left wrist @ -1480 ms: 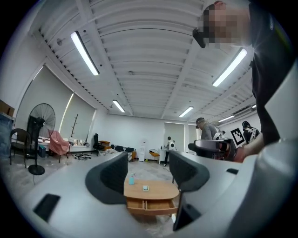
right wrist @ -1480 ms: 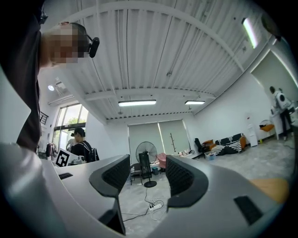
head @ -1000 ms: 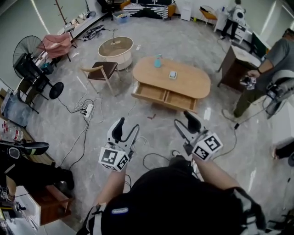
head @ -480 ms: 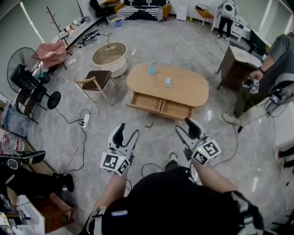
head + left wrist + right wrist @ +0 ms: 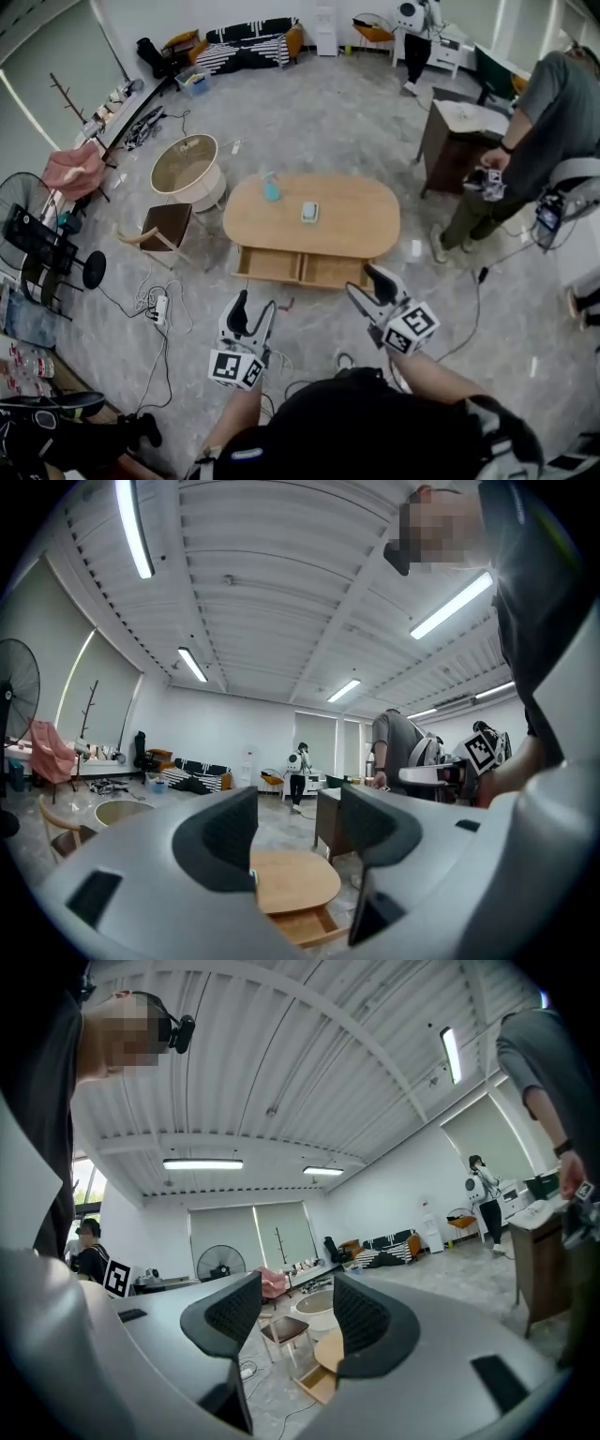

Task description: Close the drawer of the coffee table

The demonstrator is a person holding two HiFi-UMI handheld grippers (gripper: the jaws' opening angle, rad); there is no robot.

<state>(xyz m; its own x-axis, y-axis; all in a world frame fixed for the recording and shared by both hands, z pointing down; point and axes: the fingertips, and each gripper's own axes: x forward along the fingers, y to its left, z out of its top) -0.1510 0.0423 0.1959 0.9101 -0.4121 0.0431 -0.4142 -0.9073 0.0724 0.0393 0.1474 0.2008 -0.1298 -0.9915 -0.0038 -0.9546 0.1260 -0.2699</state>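
Observation:
An oval wooden coffee table stands on the grey floor, and its two front drawers are pulled out and look empty. On top are a blue spray bottle and a small white box. My left gripper hovers open just short of the drawers, holding nothing. My right gripper is open too, near the right drawer's front corner. In the left gripper view, the table and drawer show between the parted jaws of the left gripper. The right gripper frames the drawer.
A wooden chair and a round white table stand left of the coffee table. Cables and a power strip lie on the floor at the left. A dark cabinet and a standing person are at the right.
The coffee table now sits lower in the head view and much nearer both grippers, as I have stepped toward it. Both grippers have stayed open.

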